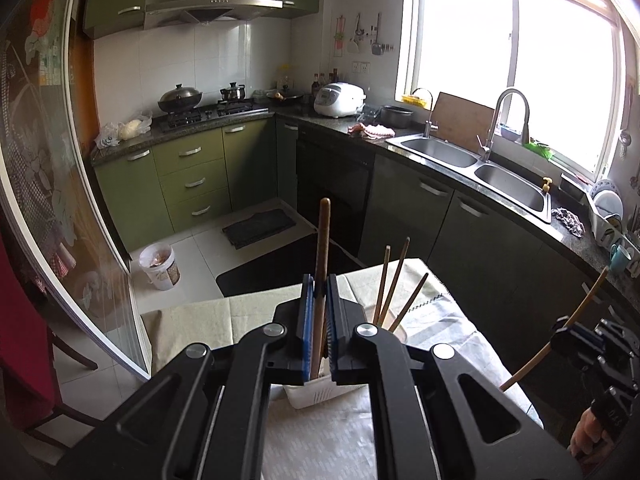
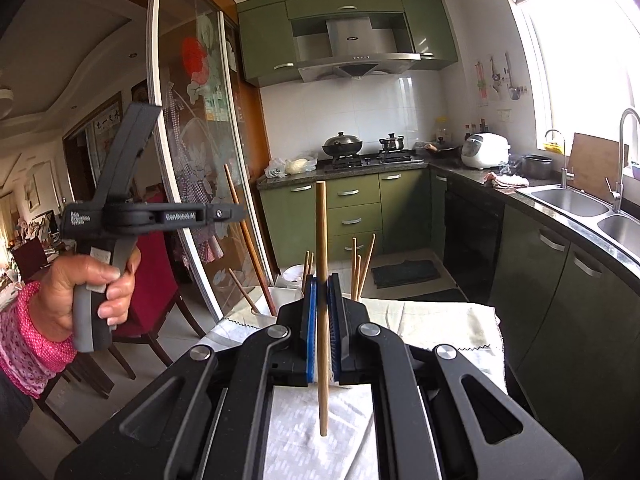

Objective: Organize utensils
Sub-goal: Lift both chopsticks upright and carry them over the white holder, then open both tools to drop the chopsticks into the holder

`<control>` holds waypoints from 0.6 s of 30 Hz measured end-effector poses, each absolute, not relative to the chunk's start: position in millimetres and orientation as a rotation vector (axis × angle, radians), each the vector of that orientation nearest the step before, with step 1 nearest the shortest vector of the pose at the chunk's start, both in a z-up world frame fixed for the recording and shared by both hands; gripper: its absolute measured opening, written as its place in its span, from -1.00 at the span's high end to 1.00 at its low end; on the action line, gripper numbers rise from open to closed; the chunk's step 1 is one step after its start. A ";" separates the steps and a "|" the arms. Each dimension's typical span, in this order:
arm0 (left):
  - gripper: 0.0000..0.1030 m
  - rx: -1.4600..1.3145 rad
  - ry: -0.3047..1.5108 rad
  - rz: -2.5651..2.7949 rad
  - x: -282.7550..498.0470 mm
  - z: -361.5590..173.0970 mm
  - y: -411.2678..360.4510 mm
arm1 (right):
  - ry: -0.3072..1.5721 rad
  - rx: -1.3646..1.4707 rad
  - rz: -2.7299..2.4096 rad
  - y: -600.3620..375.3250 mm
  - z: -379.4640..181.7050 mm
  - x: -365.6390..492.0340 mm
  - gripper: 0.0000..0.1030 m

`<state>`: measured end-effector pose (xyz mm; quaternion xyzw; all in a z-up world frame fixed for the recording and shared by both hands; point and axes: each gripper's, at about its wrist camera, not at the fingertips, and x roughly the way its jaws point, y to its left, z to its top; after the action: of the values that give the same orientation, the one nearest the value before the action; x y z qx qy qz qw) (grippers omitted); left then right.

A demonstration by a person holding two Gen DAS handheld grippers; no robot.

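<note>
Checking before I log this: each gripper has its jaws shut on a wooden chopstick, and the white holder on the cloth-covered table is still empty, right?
Not quite. The white plastic utensil holder already has several wooden chopsticks standing in it, as the left wrist view shows. The rest holds: both grippers' jaws are shut on a chopstick.

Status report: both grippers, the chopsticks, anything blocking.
Left gripper shut on dark chopstick. Right gripper shut on light chopstick. White holder below, chopsticks already inside. Nothing blocking.
</note>
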<state>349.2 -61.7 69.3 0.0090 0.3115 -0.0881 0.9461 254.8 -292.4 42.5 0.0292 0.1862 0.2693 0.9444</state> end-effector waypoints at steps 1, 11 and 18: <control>0.88 0.016 0.648 -0.182 350.4 62.6 -62.4 | 0.378 0.058 0.551 -291.5 43.1 254.8 0.87; 0.68 0.035 0.699 -0.177 349.5 15.9 -67.8 | 0.341 0.056 0.565 -280.0 67.7 264.3 0.87; 0.53 0.031 0.677 -0.187 332.9 3.6 -66.0 | 0.259 0.108 0.547 -272.3 102.5 290.4 0.87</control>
<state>332.9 -66.0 3.6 0.0151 0.3316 -0.0915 0.9388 290.4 -272.3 102.5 0.0533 0.1273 0.2694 0.9531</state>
